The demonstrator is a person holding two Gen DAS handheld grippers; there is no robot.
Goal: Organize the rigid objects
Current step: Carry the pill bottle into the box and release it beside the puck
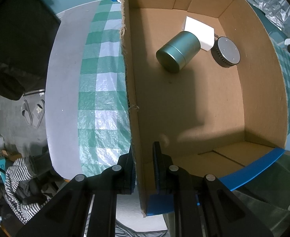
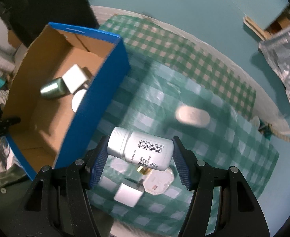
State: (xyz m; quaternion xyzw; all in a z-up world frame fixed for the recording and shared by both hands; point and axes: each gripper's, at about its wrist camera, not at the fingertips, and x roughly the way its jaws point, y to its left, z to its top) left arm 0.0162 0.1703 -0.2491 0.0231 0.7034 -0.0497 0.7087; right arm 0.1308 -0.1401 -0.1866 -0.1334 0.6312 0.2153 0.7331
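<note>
My left gripper (image 1: 144, 164) is shut on the near wall of the cardboard box (image 1: 133, 118), one pad on each face of the wall. Inside the box lie a green metal tin (image 1: 178, 52) on its side, a white cube (image 1: 201, 32) and a round grey puck (image 1: 226, 52). In the right wrist view my right gripper (image 2: 140, 156) is shut on a white pill bottle (image 2: 143, 148), held crosswise above the checked cloth. The box with blue outer sides (image 2: 97, 98) stands to its left, with the tin (image 2: 53, 88) and cube (image 2: 75, 78) visible inside.
On the green checked cloth (image 2: 214, 138) under the bottle lie a white cube adapter (image 2: 128, 195), an octagonal white plug (image 2: 158, 181) and an oval white case (image 2: 192, 116). A silver foil bag (image 2: 285, 63) and a rope (image 2: 283, 136) lie at the right. Slippers (image 1: 33, 112) are on the floor.
</note>
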